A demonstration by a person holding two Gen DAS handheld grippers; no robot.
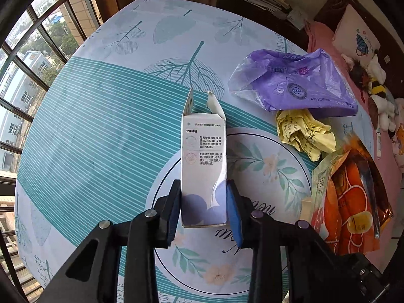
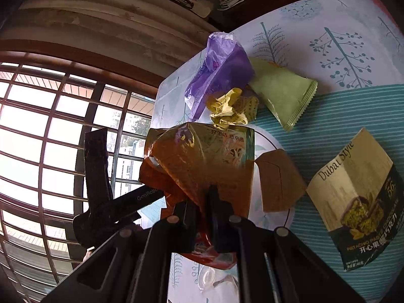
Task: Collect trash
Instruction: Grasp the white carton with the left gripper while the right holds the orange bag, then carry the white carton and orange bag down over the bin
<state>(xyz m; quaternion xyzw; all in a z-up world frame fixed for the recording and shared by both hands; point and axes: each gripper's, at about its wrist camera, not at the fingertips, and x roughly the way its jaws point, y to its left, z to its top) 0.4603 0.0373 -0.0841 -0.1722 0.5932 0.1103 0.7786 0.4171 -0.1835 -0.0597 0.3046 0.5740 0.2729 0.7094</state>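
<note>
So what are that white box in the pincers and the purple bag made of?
The white box looks like thin matte printed cardboard: its flaps are torn open and one side wall is dented and creased where the left gripper pinches it. The purple bag seems to be soft, thin, glossy plastic film: crinkled, shiny and partly see-through.

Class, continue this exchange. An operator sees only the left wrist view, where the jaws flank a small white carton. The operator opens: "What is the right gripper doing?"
Observer: The right gripper is shut on the orange snack bag.
Operator: Is there any trash outside my view?
Observer: Yes, a pistachio chocolate wrapper lies on the striped cloth.
Operator: Anything else?
Observer: A pale green sachet lies beside the crumpled yellow paper.
</note>
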